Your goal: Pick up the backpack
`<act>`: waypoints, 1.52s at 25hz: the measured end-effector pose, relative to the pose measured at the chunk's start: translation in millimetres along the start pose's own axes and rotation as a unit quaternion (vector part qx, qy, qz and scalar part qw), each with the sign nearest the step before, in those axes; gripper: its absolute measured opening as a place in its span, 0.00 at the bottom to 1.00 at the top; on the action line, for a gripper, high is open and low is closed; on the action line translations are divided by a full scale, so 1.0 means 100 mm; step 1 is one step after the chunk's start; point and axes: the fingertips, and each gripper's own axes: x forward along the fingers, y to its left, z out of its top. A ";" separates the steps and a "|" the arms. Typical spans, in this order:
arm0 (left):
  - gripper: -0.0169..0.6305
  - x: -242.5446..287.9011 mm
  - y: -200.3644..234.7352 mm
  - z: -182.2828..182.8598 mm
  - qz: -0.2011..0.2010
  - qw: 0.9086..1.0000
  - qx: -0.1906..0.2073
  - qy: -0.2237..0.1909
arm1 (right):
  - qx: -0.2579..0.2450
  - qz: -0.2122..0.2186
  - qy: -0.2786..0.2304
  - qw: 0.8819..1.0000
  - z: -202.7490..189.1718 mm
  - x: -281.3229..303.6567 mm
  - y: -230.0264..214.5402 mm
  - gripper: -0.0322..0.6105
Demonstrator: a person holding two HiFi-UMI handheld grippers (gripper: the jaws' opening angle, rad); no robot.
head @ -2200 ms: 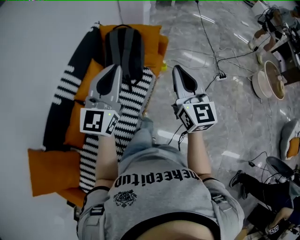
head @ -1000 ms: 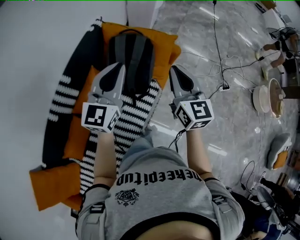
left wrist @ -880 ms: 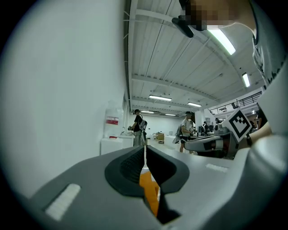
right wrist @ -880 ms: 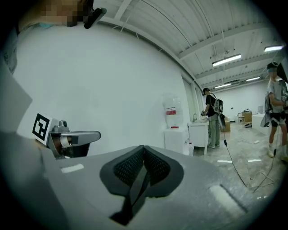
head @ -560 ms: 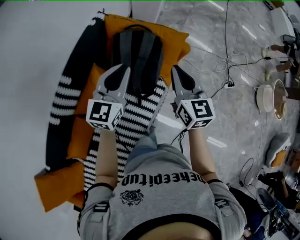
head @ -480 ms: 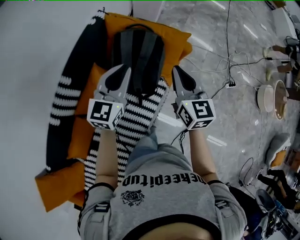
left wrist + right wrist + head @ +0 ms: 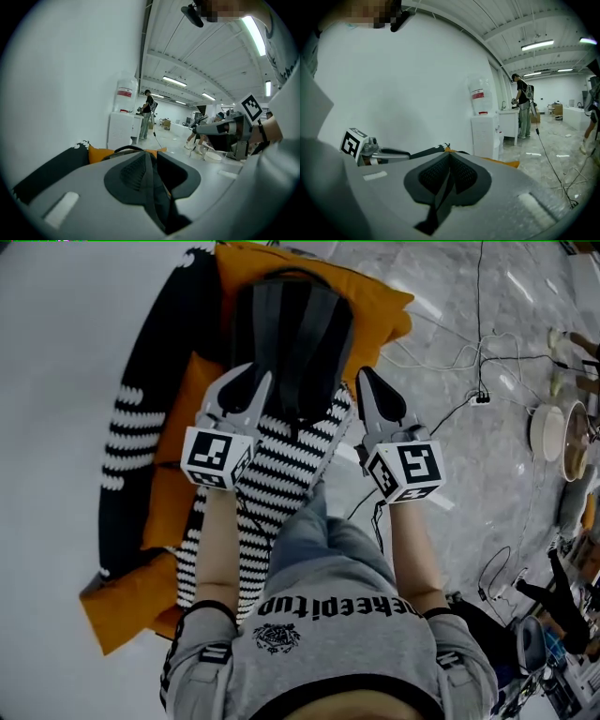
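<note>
A dark grey backpack lies on an orange cushion on a black-and-white striped sofa. My left gripper sits at the backpack's lower left edge. Its jaws are opening by a narrow gap with nothing between them. Over its tips in the left gripper view I see the backpack's carry handle. My right gripper is off the backpack's lower right corner, over the sofa's edge. Its pads meet, shut on nothing.
A white wall runs along the sofa's left side. Past the sofa stand a white cabinet and a water dispenser. Cables and pale bowls lie on the grey floor at right. A person stands far off.
Both grippers have sunk and moved forward toward the backpack, now flanking its lower end. The backpack and sofa fill more of the head view.
</note>
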 end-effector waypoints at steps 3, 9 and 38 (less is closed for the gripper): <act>0.18 0.17 0.17 -0.10 -0.010 1.000 -0.010 0.013 | -0.011 0.000 0.010 1.000 0.00 0.05 -0.01 0.06; 0.24 0.51 0.52 -0.56 -0.021 0.998 -0.004 0.062 | -0.017 -0.009 0.037 0.999 -0.24 0.00 -0.02 0.06; 0.30 1.63 1.23 -1.95 -0.016 0.984 -0.038 0.175 | -0.018 -0.040 0.101 0.994 -0.88 -0.10 -0.39 0.06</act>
